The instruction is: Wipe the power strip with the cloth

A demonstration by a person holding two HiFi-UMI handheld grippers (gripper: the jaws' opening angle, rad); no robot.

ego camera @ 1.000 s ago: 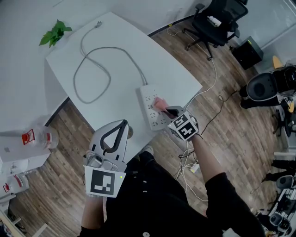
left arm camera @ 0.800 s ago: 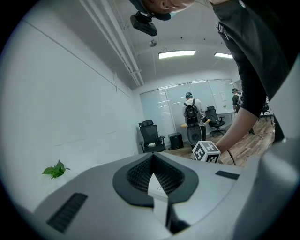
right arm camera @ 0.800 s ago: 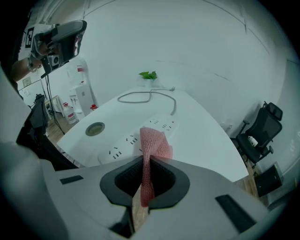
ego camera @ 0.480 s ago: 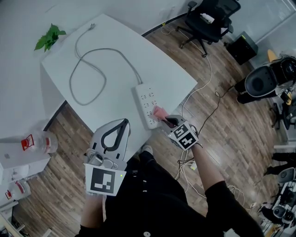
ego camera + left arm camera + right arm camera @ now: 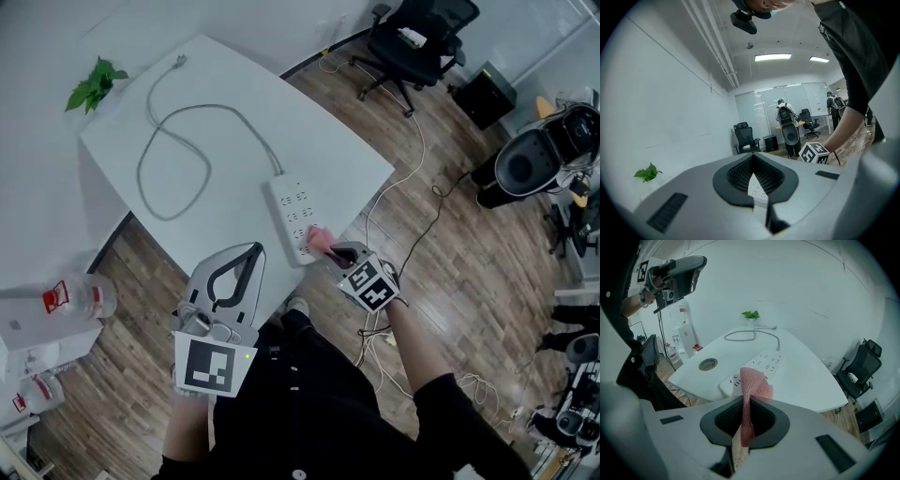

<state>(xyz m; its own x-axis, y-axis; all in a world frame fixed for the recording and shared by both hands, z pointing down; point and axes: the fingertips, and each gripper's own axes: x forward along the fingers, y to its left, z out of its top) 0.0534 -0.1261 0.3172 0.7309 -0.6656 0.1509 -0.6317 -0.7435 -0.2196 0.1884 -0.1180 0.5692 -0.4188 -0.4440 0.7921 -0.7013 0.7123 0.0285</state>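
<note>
Pinching the pink cloth [image 5: 753, 383], the right gripper [image 5: 336, 253] has its jaws pressed together on the fabric. The folded top of the cloth stands up above the pads and the rest hangs down between them.

- Cloth sits at the near end of the white power strip [image 5: 292, 216], against its near right corner as seen in the head view.
- Power strip lies flat on the white table [image 5: 319, 141], close to the table's near right edge, long side running near to far. Rows of sockets face up.
- Grey cable [image 5: 267, 148] leaves the far end of the strip and loops across the far left half of the table.
- Round hole [image 5: 708, 364] in the tabletop, left of the strip.
- Left gripper [image 5: 249, 251] held up to the near left of the strip, apart from it, jaws together with nothing between them. The strip shows through the gap in its pads.
- Small green plant [image 5: 91, 84] beyond the far left corner of the table.
- Black office chair [image 5: 417, 37] on the wood floor [image 5: 450, 234], far right.
- Clear bottle [image 5: 80, 295] with a red label, low at left.
</note>
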